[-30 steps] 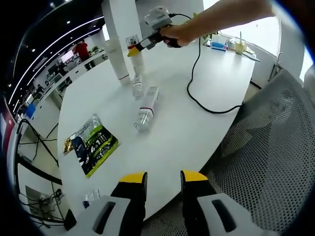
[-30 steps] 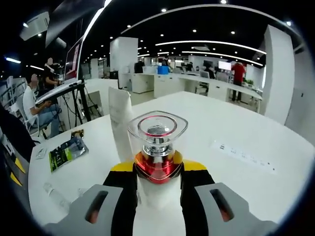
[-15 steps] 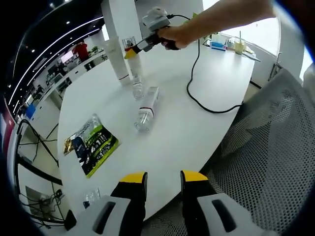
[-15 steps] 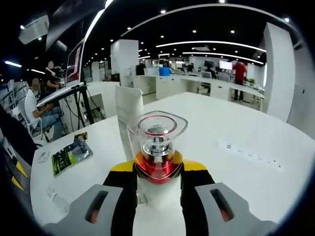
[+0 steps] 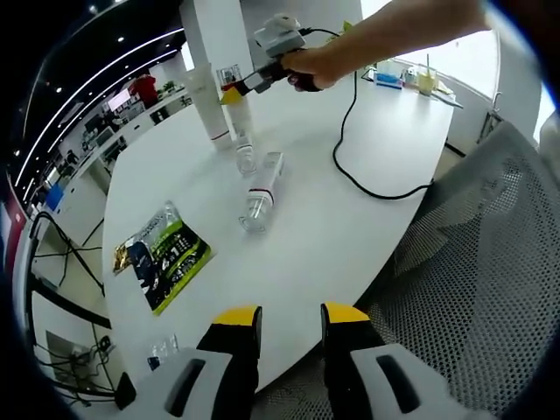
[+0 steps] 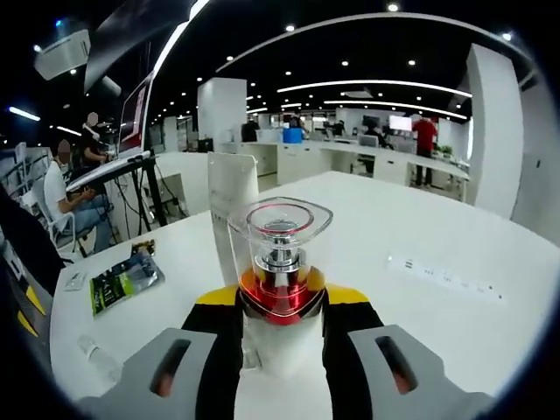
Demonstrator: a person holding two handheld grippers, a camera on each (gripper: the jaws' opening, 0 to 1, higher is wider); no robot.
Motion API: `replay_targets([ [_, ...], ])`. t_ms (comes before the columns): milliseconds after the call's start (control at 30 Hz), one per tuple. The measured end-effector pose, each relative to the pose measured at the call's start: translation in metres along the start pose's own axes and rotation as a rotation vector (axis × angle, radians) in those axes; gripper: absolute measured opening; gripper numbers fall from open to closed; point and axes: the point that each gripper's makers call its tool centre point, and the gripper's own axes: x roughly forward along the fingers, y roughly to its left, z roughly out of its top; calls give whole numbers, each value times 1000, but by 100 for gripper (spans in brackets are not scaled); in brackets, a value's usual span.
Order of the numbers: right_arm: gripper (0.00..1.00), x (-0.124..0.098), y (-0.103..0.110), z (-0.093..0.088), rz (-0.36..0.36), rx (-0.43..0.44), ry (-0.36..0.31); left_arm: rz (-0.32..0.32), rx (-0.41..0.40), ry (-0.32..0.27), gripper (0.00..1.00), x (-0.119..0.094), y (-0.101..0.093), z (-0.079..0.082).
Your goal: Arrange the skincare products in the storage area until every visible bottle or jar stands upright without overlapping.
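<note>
In the right gripper view my right gripper [image 6: 282,302] is shut on a bottle [image 6: 280,236] with a clear square cap and a red collar, held upright above the white table [image 6: 420,227]. A tall white tube [image 6: 229,197] stands just behind it. In the left gripper view a hand holds that right gripper [image 5: 243,85] with the bottle [image 5: 232,77] beside the white tube [image 5: 208,107]. A small clear bottle [image 5: 245,158] stands below them, and a clear bottle with a red band [image 5: 262,192] lies on its side. My left gripper [image 5: 290,325] hangs open off the table's near edge.
A green printed packet [image 5: 162,255] lies on the table's left part, also seen as the packet [image 6: 125,277]. A black cable [image 5: 350,171] loops across the table [image 5: 332,236]. A grey mesh chair [image 5: 472,262] stands right of my left gripper. A power strip [image 6: 444,277] lies flat.
My right gripper, with the bottle in it, has shifted slightly toward the white tube, which now stands straight behind the bottle. The left gripper has stayed still.
</note>
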Motion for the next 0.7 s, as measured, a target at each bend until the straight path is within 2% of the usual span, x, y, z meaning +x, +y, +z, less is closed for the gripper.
replay_targets([
  [200,34,-1,3,2,40,41,-2,1,0,5,28,0,0,-1],
  [333,43,-3,3,-1,64,-3,33,2,0,4,28,0,0,-1],
  [467,36,-9,1,-9,91,7,73,4,0,3,28,0,1,-1],
  [533,34,-12,-1,-17,91,-19,106,5,-1,0,28,0,1,0],
  [700,29,-12,2,-21,98,-15,110,9,-3,-1,28,-1,2,0],
])
